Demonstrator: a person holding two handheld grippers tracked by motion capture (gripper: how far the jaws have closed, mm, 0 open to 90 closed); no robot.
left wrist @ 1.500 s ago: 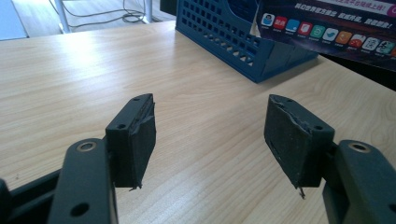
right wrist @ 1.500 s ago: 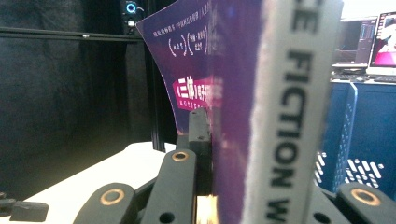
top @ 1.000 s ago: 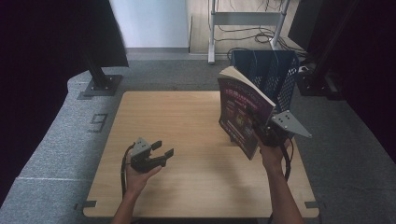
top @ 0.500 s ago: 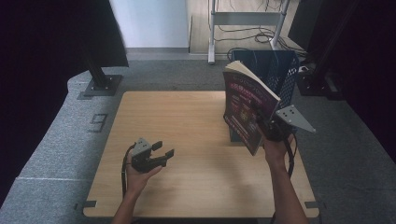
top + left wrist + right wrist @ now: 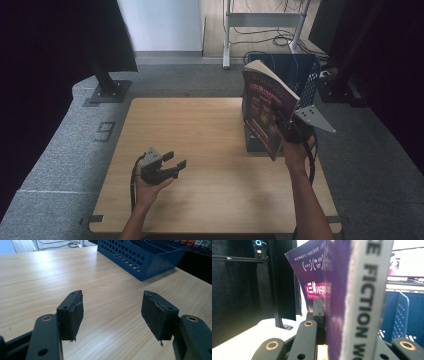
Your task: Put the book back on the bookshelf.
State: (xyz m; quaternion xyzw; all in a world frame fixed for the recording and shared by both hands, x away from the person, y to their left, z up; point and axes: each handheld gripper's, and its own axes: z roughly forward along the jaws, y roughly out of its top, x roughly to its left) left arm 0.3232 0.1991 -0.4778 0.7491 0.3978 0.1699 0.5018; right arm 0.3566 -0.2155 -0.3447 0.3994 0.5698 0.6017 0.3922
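A purple paperback book (image 5: 265, 107) stands upright in the air over the right side of the wooden table (image 5: 200, 130), just in front of the blue file rack (image 5: 300, 75). My right gripper (image 5: 282, 122) is shut on its lower edge. In the right gripper view the book (image 5: 342, 290) rises between the jaws, its grey spine toward the camera. My left gripper (image 5: 174, 160) rests low over the front left of the table, open, with nothing between its pads (image 5: 72, 312). The left gripper view has the blue rack (image 5: 142, 257) farther off.
The blue rack stands at the table's far right edge. A black stand base (image 5: 107, 90) sits on the grey floor beyond the table's left corner. A metal shelf frame (image 5: 260, 30) and cables lie behind.
The right hand has carried the book a little to the right and turned it more upright, closer to the rack. The left gripper has stayed in place.
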